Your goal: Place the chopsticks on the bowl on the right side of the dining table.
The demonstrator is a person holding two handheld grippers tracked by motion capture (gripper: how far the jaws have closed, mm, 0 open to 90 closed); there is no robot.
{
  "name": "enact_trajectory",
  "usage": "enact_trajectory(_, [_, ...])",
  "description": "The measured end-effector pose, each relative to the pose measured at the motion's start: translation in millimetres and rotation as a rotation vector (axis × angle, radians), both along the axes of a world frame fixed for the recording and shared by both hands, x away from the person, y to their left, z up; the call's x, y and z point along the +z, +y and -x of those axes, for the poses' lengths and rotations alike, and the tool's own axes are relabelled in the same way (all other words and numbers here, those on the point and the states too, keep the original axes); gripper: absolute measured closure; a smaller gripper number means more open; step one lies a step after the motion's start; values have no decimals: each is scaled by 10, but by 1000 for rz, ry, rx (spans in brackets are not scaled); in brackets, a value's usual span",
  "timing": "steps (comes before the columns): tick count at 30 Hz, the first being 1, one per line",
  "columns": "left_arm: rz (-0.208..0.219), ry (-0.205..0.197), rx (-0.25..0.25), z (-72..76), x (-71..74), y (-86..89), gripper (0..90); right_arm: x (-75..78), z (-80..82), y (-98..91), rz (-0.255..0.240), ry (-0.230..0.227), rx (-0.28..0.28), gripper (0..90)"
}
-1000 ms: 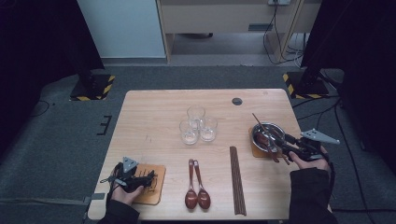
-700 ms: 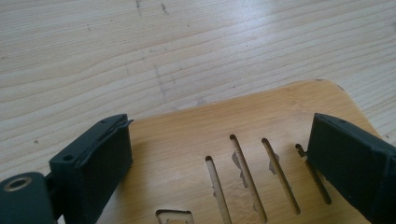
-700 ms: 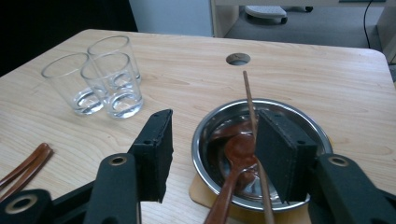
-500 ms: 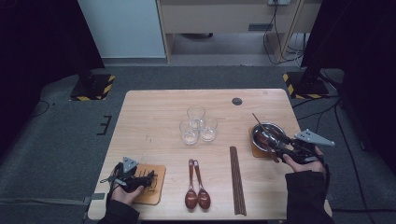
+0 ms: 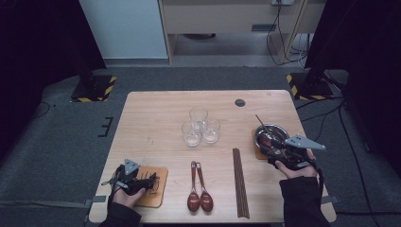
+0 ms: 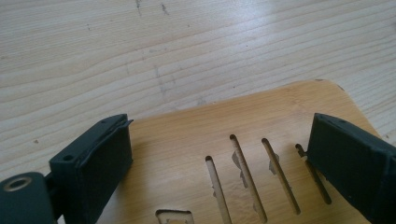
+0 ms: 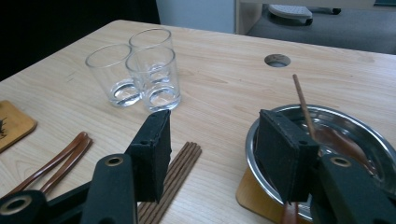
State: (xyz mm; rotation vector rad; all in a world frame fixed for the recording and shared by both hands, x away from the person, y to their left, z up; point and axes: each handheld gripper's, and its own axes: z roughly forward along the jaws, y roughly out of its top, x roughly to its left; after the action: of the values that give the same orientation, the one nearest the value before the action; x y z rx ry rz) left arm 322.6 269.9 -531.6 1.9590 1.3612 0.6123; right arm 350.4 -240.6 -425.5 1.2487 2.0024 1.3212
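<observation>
My left gripper (image 5: 150, 179) rests on the slotted board (image 6: 261, 135) at the table's (image 5: 156, 118) near left corner, jaws released and apart over the slots, grasping nothing. Right of the board lie two spoons (image 5: 198, 196), then the chopsticks (image 5: 240, 182), with three glasses (image 5: 201, 126) beyond them. Farther right, my right gripper (image 7: 212, 149) hangs at the bowl's (image 7: 355, 123) near rim, its jaws just widened, released, nothing between them. A spoon lies in the bowl.

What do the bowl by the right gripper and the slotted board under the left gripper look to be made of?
The bowl looks like polished metal, probably steel: silvery, with bright reflections on its rim. The slotted board looks like smooth light wood, possibly bamboo: fine straight grain shows.
</observation>
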Motion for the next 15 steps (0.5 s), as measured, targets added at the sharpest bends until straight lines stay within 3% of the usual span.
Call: enact_trajectory(15, [-1,0,0,0,0,-1,56,-106,41,240,22,22,38,459])
